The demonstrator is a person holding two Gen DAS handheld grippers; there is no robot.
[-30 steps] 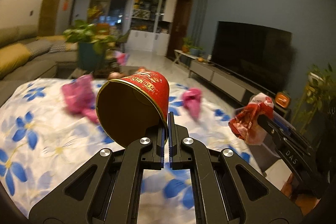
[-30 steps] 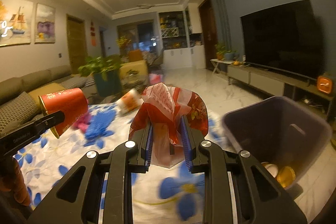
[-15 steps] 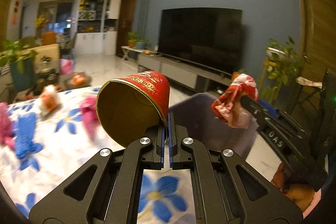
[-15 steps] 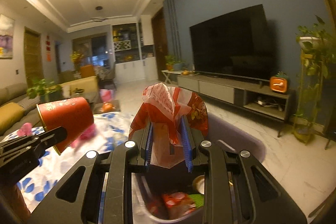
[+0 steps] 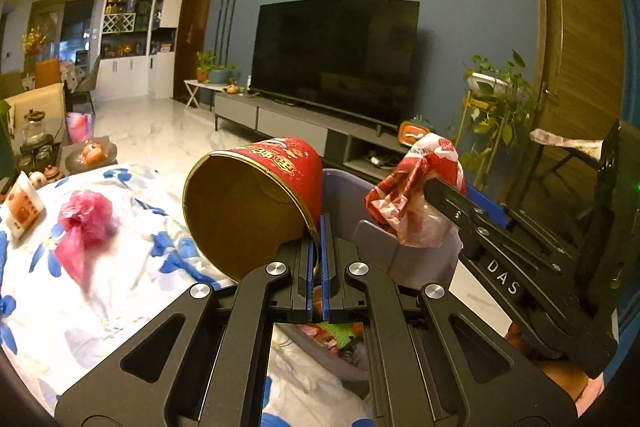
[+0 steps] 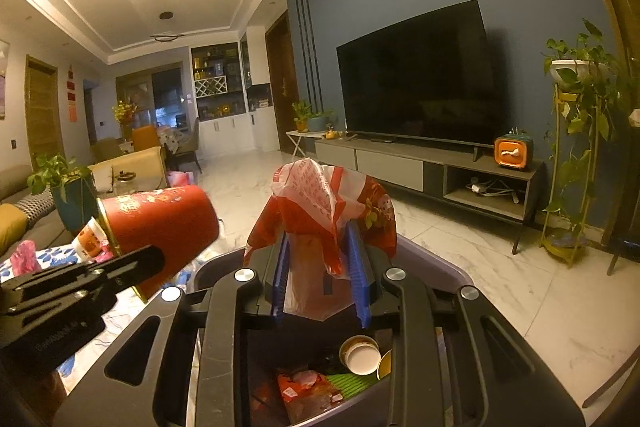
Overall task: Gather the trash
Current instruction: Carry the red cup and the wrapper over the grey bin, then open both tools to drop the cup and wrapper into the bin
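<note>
My left gripper point(image 5: 317, 227) is shut on the rim of a red paper cup point(image 5: 256, 203), whose brown inside faces the camera. The cup point(image 6: 160, 223) also shows at the left of the right wrist view, beside the bin. My right gripper point(image 6: 320, 247) is shut on a crumpled red and white plastic bag point(image 6: 324, 203) and holds it over the grey trash bin point(image 6: 436, 267). That bag point(image 5: 416, 199) hangs at the right in the left wrist view, above the bin point(image 5: 340, 187). Inside the bin lie a paper cup point(image 6: 360, 355) and wrappers.
A table with a white, blue-flowered cloth point(image 5: 120, 267) lies left of the bin, with a pink bag point(image 5: 80, 227) and a small carton point(image 5: 24, 211) on it. A TV point(image 6: 416, 83) on a low console point(image 6: 440, 171) and a plant stand point(image 6: 576, 163) line the blue wall across a marble floor.
Both grippers swung right from above the flowered table to the bin, each keeping its load. The bin now sits directly under the right gripper, with its contents in view.
</note>
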